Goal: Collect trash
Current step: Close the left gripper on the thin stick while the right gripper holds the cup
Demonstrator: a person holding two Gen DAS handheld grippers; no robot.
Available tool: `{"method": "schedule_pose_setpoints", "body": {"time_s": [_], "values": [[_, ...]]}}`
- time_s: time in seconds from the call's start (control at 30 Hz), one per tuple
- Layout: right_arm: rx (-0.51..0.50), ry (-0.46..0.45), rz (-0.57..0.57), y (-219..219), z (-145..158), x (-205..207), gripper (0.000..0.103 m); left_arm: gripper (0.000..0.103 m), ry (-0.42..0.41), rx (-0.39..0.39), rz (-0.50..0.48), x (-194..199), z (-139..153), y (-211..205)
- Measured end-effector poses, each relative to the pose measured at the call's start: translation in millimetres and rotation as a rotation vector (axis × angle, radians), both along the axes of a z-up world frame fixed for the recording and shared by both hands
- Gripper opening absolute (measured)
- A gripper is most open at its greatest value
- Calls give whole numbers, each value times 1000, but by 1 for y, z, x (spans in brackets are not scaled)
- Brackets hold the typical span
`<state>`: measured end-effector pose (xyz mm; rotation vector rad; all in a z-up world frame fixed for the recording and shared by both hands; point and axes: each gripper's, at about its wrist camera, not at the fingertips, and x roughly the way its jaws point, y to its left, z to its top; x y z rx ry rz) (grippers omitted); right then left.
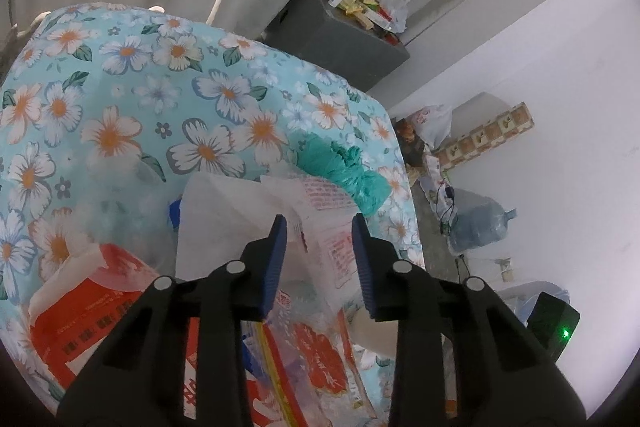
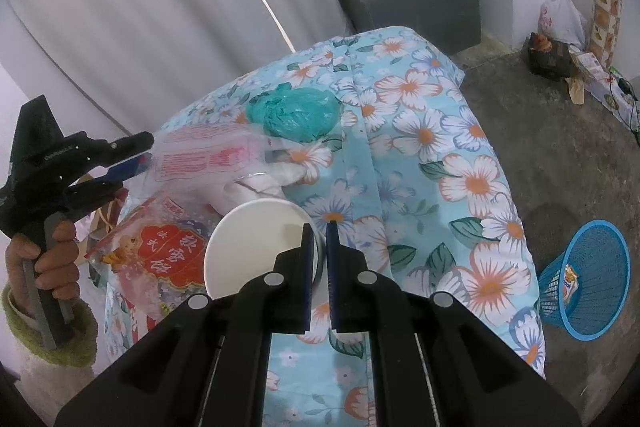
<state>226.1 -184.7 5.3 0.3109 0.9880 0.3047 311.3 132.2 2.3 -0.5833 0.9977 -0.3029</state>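
The trash lies in a heap on a bench covered by a blue flowered cloth (image 2: 420, 131). The landmark here is a white paper cup (image 2: 260, 247) lying on its side near the front of the heap, its mouth facing the right wrist camera.

The right claw (image 2: 319, 231) pinches the cup's rim: its two blue pads are nearly together, one inside the cup and one outside, with the thin wall caught between them.

To the left of the cup lies a clear packet with a red label (image 2: 168, 259). Behind the cup sits a clear plastic bag with pink print (image 2: 200, 155), and behind that, farther back on the cloth, a crumpled green plastic bag (image 2: 296, 115). A wad of white tissue (image 2: 276, 179) rests just behind the cup.

The left claw (image 1: 320, 223) comes in from the left of the cup, held by a hand (image 2: 44, 259) in a green fuzzy sleeve. Its jaws stand partly open, and the clear printed bag lies between them; whether the pads press on it cannot be told. In the left wrist view a white paper sheet (image 1: 224, 223) and an orange box (image 1: 92, 311) lie by this claw.

On the floor, well to the right of the cup, a blue mesh basket (image 2: 588, 279) stands tilted with a wrapper inside.
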Motion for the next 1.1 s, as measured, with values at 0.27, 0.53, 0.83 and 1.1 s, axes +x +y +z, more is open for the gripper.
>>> {"method": "schedule_pose_setpoints", "body": {"time_s": [0.27, 0.53, 0.83, 1.1], "values": [[-2, 2, -6, -2, -2, 0, 6, 15, 0, 14, -20, 2, -3, -6], [-1, -8, -23, -4, 0, -4, 5, 4, -64, 13, -40, -6, 11, -10], [0, -26, -50, -11, 8, -13, 5, 2, -174, -14, -93, -31, 40, -20], [-3, -61, -77, -20, 21, -28, 5, 2, -268, -15, -147, -64, 72, -33]]}}
